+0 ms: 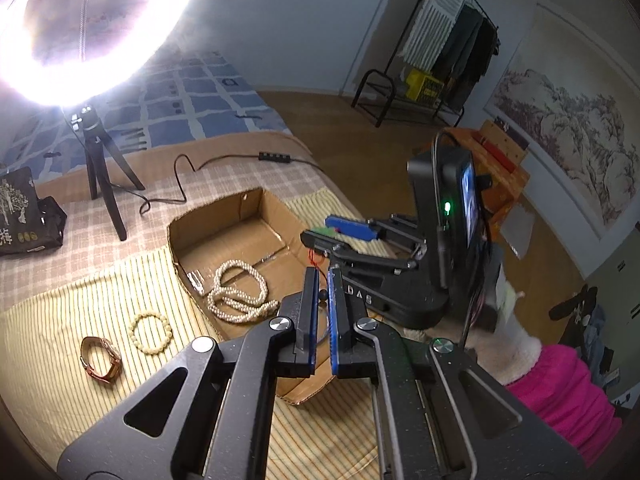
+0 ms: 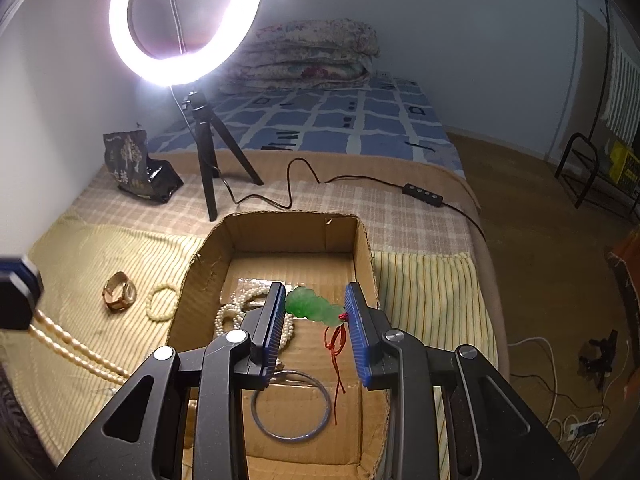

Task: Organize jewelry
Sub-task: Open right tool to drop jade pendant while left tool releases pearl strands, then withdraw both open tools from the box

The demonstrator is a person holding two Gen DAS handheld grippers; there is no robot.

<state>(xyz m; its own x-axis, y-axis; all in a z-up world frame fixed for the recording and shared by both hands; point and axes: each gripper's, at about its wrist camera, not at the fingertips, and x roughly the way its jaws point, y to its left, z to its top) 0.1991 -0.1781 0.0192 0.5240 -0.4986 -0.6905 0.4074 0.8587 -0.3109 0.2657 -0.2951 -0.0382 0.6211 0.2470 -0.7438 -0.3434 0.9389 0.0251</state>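
Here, a green pendant [image 2: 310, 309] on red cord is clamped between the right gripper's [image 2: 316, 312] jaws, held over the cardboard box [image 2: 280, 232] at frame centre. A pearl necklace [image 2: 230, 316] and bangle [image 2: 291, 406] lie inside. The left gripper [image 1: 322, 280], closed, pinches a bead strand [image 2: 76, 346] at lower left. A watch [image 1: 101, 359] and bracelet [image 1: 152, 333] are left on the striped cloth [image 1: 60, 360]. Lowering and release are likely needed next. "DAS" is read on the right gripper's body.

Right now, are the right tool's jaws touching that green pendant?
Touching. The right wrist view shows the green pendant spanning the right gripper, one end against each blue pad, hanging above the cardboard box.
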